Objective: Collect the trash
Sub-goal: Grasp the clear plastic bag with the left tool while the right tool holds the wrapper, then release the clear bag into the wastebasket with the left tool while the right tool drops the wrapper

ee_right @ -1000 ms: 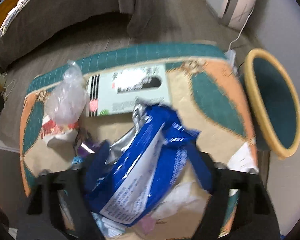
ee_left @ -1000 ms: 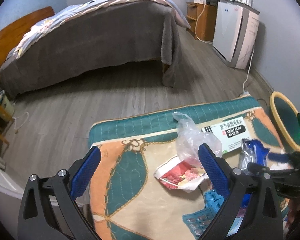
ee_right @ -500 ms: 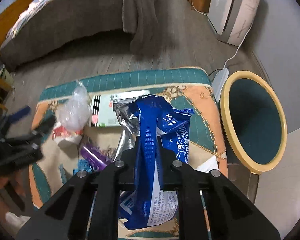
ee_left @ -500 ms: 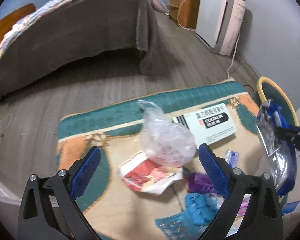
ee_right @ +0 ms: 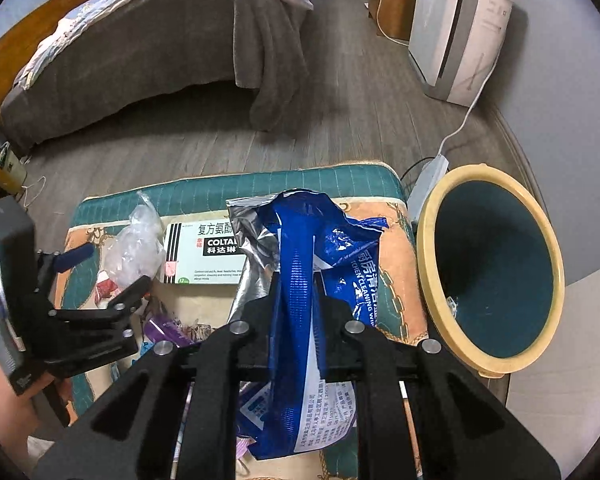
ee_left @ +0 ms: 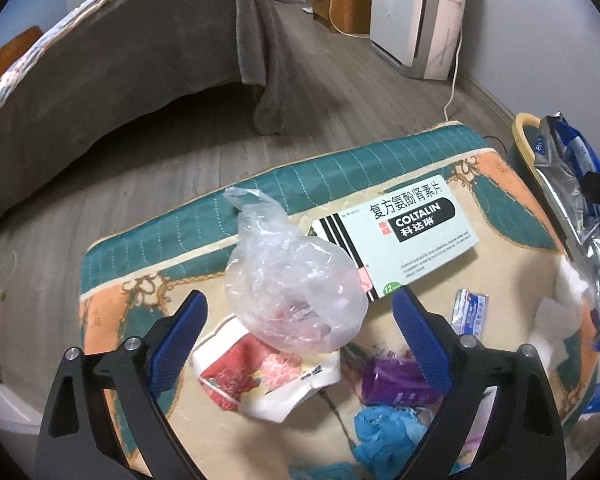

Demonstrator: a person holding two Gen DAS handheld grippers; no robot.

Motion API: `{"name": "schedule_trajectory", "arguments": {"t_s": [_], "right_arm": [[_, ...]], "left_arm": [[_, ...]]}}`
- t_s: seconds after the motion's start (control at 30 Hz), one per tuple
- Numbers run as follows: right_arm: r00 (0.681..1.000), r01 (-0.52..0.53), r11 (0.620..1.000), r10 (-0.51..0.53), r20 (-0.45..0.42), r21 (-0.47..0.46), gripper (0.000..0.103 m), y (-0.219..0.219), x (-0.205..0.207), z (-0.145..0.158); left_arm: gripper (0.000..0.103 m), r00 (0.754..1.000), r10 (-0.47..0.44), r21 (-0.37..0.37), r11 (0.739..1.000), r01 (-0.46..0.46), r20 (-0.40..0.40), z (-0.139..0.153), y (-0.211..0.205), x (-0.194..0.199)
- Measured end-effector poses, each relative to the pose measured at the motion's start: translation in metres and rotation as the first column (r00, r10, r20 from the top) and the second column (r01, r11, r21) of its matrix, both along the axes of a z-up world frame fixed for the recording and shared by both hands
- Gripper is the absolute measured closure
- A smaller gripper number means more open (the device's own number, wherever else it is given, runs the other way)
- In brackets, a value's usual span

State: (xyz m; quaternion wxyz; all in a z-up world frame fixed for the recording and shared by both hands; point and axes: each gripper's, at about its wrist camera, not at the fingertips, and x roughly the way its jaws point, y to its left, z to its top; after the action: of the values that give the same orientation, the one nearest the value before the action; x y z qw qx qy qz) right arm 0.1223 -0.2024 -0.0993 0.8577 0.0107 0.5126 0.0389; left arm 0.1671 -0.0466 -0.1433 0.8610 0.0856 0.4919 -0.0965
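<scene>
Bedroom: grey plank floor, bed under a grey blanket beyond both tongs, white appliance by the far wall. The litter lies on a low cushion, teal and orange.

Left tongs: spread wide, closing a little, nothing pinched. Clear plastic bag sits between and just ahead of the tips; red-and-white wrapper below it; Coltalin box ahead, to the right.

Right tongs: pressed together, pinching a blue wipes packet, held clear of the cushion. Yellow-rimmed bin just to their right.
</scene>
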Motion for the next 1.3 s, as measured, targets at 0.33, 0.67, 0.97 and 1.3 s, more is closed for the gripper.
{"name": "schedule_trajectory", "arguments": {"t_s": [0.33, 0.67, 0.97, 1.3], "right_arm": [[1.000, -0.027, 1.000, 0.028, 0.009, -0.012, 0.090, 0.002, 0.000, 0.003], [0.998, -0.053, 0.999, 0.053, 0.027, -0.013, 0.090, 0.004, 0.001, 0.011], [0.997, -0.068, 0.998, 0.067, 0.043, 0.008, 0.090, -0.005, 0.000, 0.021], [0.990, -0.075, 0.997, 0.077, 0.118, -0.022, 0.090, -0.036, 0.002, 0.054]], "left_arm": [[0.049, 0.999, -0.029, 0.052, 0.998, 0.030, -0.026, -0.013, -0.008, 0.002], [0.074, 0.996, -0.038, 0.043, 0.998, 0.035, 0.084, 0.017, -0.005, -0.004], [0.074, 0.983, -0.046, -0.047, 0.997, 0.055, 0.179, 0.059, -0.015, -0.012], [0.074, 0.963, -0.080, -0.164, 0.978, 0.126, 0.259, 0.099, -0.038, -0.025]]}}
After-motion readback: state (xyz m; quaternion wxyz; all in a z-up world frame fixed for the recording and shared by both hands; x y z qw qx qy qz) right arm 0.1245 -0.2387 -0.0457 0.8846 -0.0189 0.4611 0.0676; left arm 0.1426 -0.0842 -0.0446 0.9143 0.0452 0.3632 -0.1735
